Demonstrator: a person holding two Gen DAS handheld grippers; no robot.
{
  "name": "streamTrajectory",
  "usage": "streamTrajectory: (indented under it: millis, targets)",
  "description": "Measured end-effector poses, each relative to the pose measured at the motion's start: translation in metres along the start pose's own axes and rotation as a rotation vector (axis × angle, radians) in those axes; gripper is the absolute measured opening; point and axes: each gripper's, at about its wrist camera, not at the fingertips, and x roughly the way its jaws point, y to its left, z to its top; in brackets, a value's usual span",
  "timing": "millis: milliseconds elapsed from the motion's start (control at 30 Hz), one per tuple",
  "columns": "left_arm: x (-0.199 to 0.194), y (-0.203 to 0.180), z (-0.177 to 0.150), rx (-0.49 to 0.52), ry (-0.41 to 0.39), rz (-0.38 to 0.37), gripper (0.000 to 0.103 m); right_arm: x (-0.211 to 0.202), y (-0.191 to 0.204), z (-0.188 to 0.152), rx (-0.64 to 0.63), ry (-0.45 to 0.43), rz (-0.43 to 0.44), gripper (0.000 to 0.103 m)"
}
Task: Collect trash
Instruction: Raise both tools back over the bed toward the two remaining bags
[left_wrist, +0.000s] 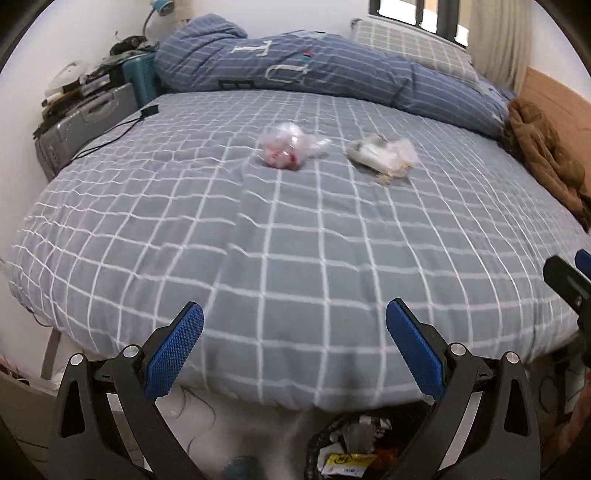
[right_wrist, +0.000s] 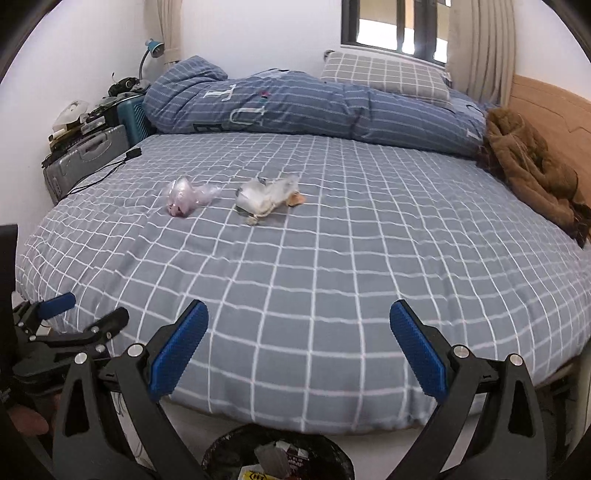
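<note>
Two pieces of trash lie mid-bed on the grey checked sheet (left_wrist: 295, 240). One is a crumpled clear plastic bag with red bits (left_wrist: 287, 146) (right_wrist: 186, 197). To its right lies a whitish wrapper wad (left_wrist: 382, 153) (right_wrist: 264, 197). A black-lined trash bin (left_wrist: 354, 446) (right_wrist: 277, 456) with wrappers inside stands on the floor at the bed's near edge. My left gripper (left_wrist: 294, 321) is open and empty over that edge, far short of the trash. My right gripper (right_wrist: 299, 319) is likewise open and empty. The left gripper (right_wrist: 85, 314) also shows at the lower left of the right wrist view.
A rolled blue quilt (right_wrist: 314, 107) and a checked pillow (right_wrist: 384, 75) lie along the far side. A brown garment (right_wrist: 532, 173) is heaped by the wooden headboard (right_wrist: 546, 107). A grey case (left_wrist: 85, 122), clutter and a black cable (left_wrist: 114, 136) sit at the left.
</note>
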Motion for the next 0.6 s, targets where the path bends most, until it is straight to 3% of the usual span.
streamTrajectory:
  millis: [600]
  targets:
    - [0.065,0.029,0.078,-0.028,-0.007,0.036,0.097,0.097,0.026,0.067,-0.048,0.018,0.012,0.095]
